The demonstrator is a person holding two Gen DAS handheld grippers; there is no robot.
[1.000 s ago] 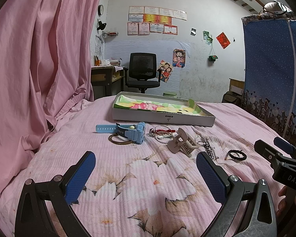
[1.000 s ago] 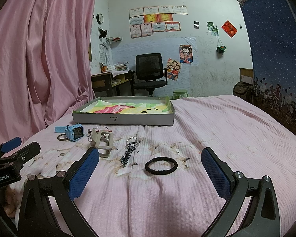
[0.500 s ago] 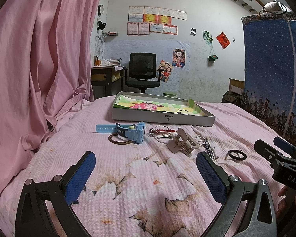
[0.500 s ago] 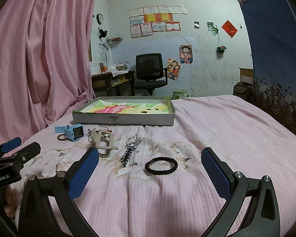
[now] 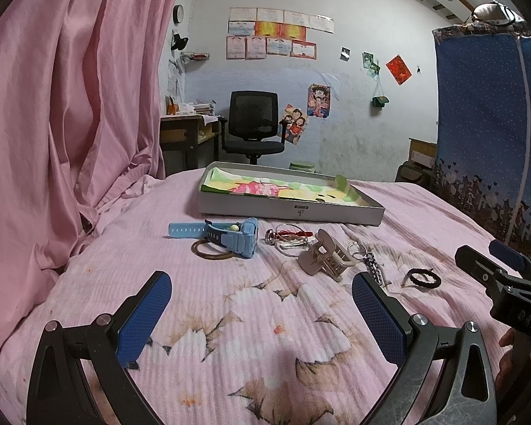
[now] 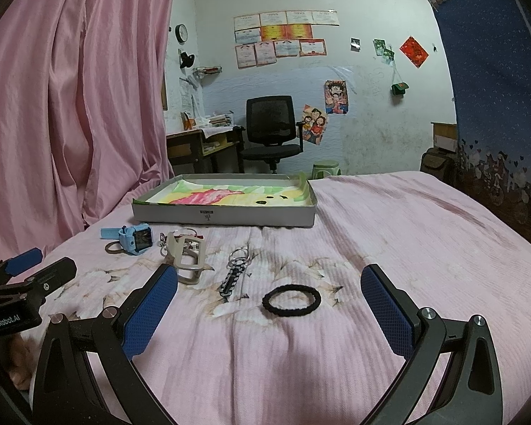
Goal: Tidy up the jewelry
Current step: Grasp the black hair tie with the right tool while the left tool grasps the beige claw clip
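Grey cardboard forms the shallow tray at the centre of both views, set on the pink bedspread. Its floor is lined with a bright green, yellow and pink picture sheet, and no jewellery shows inside it. A small dark label sits on its near wall, too small to read.

All the pieces lie in a loose row on the bedspread below the tray. In the left wrist view, from left to right: a light blue watch resting on a brown ring; a tangle of thin wire bangles with a red string; a beige claw hair clip; a metal keychain just beside the clip; and a black braided hair tie well to the right.

Low over the bedspread, the left gripper has its jaws spread wide with nothing between the blue pads, and it points toward the watch and clip. The right gripper is likewise wide open and empty; in its view the hair tie lies on the bedspread between the two blue pads, touching neither. Fingers of a hand show at the lower right edge of the left view, beneath the right gripper's body.

White lettering "GenRobot.AI" is printed on the left gripper's body at the left edge of the right wrist view.
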